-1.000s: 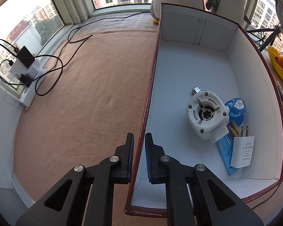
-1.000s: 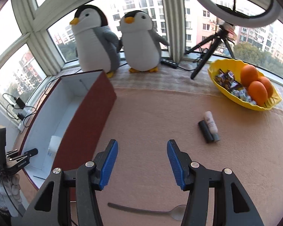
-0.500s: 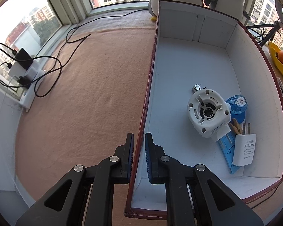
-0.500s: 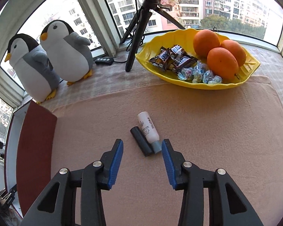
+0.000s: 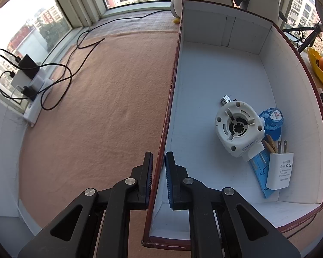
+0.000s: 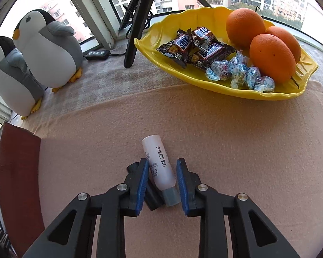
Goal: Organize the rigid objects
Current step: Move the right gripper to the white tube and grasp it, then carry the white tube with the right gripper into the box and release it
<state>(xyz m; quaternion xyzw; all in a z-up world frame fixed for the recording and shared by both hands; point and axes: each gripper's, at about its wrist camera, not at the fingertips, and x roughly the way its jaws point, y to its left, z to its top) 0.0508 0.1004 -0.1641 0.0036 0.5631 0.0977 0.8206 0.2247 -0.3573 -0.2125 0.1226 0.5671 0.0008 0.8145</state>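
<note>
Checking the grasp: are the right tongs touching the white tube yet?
Apart. In the right wrist view the right tongs straddle the white tube, with carpet showing between the tube and the right pad; the left side is too close to judge.

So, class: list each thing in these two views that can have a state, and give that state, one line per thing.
left gripper: shut on the box wall.
box: open-topped, partly filled.
white charger: lying flat in the box, unplugged.
right gripper: open, straddling the white tube, not yet clamped.
white tube: lying flat on the mat, capped.
black tube: lying beside the white tube, mostly hidden.
yellow dish: filled with oranges and sweets.
</note>
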